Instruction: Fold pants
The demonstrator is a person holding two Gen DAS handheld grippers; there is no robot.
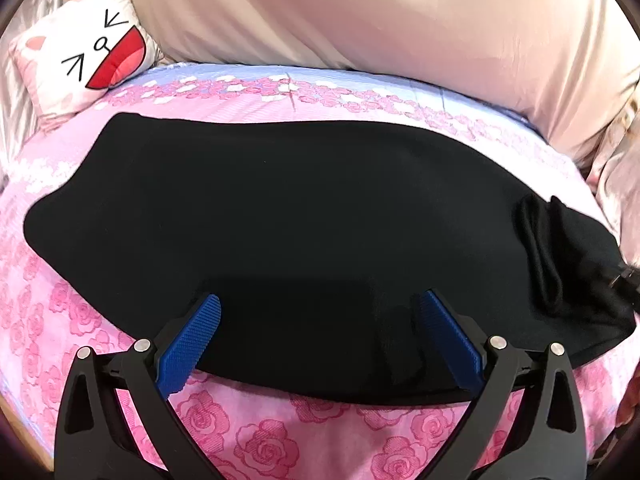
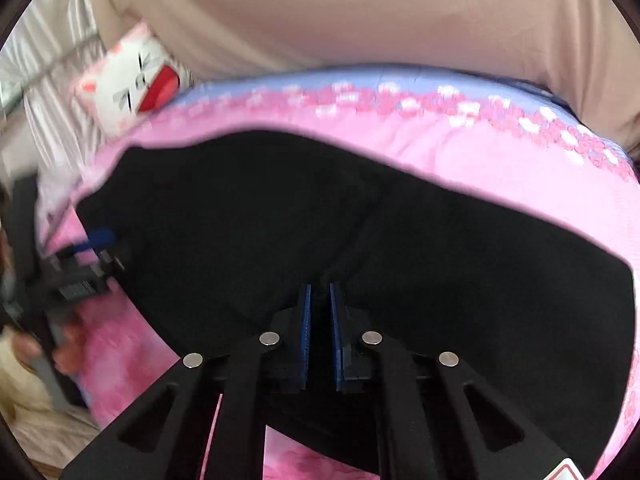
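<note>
Black pants (image 1: 280,208) lie flat; left gripper (image 1: 320,308) jaws spread, right gripper (image 2: 319,300) pinching them

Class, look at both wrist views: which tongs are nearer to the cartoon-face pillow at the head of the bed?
Left. The left tongs work the pants' end below the pillow; the right tongs grip the far end.

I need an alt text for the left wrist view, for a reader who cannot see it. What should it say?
Black pants lie flat across a pink rose-patterned bedspread, with the left gripper above their near edge, its blue-padded jaws wide open and holding nothing. Behind are a cartoon cat pillow and a beige duvet.
</note>
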